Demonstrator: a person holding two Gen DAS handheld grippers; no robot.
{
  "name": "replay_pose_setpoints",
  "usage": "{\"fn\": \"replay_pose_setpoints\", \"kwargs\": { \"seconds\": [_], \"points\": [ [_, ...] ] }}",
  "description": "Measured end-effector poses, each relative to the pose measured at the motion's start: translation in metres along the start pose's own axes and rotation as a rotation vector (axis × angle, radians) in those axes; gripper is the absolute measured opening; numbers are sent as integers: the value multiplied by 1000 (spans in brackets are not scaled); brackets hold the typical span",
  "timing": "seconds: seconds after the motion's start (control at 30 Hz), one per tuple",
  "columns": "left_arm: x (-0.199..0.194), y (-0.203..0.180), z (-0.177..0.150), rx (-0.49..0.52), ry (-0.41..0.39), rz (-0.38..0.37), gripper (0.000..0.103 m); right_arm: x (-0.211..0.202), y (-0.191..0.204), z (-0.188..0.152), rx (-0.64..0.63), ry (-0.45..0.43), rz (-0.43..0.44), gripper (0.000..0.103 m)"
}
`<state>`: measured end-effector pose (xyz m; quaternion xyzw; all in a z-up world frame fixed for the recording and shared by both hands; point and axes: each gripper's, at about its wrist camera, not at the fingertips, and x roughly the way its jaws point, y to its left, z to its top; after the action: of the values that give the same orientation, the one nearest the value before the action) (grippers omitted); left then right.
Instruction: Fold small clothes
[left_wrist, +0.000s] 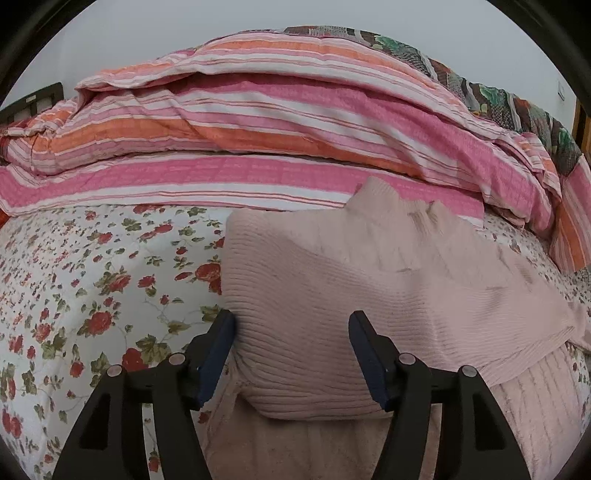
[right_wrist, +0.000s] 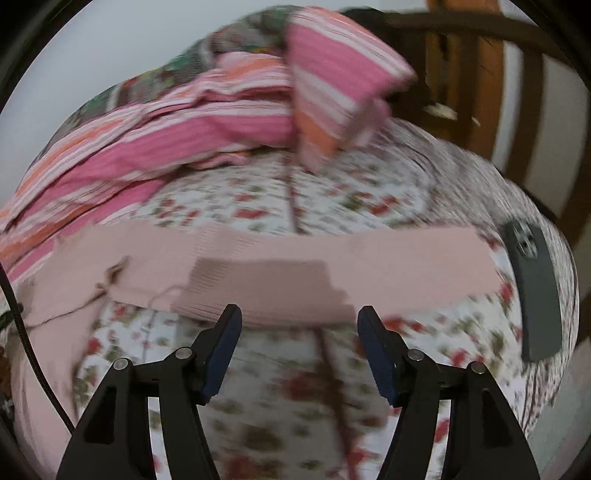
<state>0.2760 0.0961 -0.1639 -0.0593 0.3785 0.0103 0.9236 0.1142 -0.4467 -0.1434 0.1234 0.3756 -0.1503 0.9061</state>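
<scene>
A pale pink ribbed knit sweater (left_wrist: 332, 280) lies on a floral bedsheet (left_wrist: 92, 288). In the left wrist view its folded body bulges up between the fingers of my left gripper (left_wrist: 291, 321), which is open with the fabric between the jaws but not pinched. In the right wrist view, which is motion-blurred, a sleeve of the sweater (right_wrist: 295, 266) stretches flat across the sheet, its cuff end doubled over just ahead of my right gripper (right_wrist: 299, 317). The right gripper is open and empty, just short of the sleeve.
A pink and orange striped quilt (left_wrist: 258, 122) is heaped along the far side of the bed. A dark phone (right_wrist: 535, 284) lies on the sheet at the right. A wooden bed frame (right_wrist: 480, 74) stands behind. A black cable (right_wrist: 26, 332) hangs at the left.
</scene>
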Motion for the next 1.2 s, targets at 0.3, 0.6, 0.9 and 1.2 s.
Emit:
{"fn": "replay_pose_setpoints", "kwargs": {
  "seconds": [0.3,0.6,0.9,1.2],
  "points": [
    [7,0,0,-5,24,-8,66,21,-66,-2,230,-29,72,66],
    [11,0,0,-8,45,3,68,38,-72,23,202,-56,-79,8],
    [9,12,-1,-81,62,-51,69,-4,-27,51,120,-151,-135,6],
    [-26,68,-2,-217,-36,-70,75,-59,95,83,-46,-286,-64,6]
  ]
}}
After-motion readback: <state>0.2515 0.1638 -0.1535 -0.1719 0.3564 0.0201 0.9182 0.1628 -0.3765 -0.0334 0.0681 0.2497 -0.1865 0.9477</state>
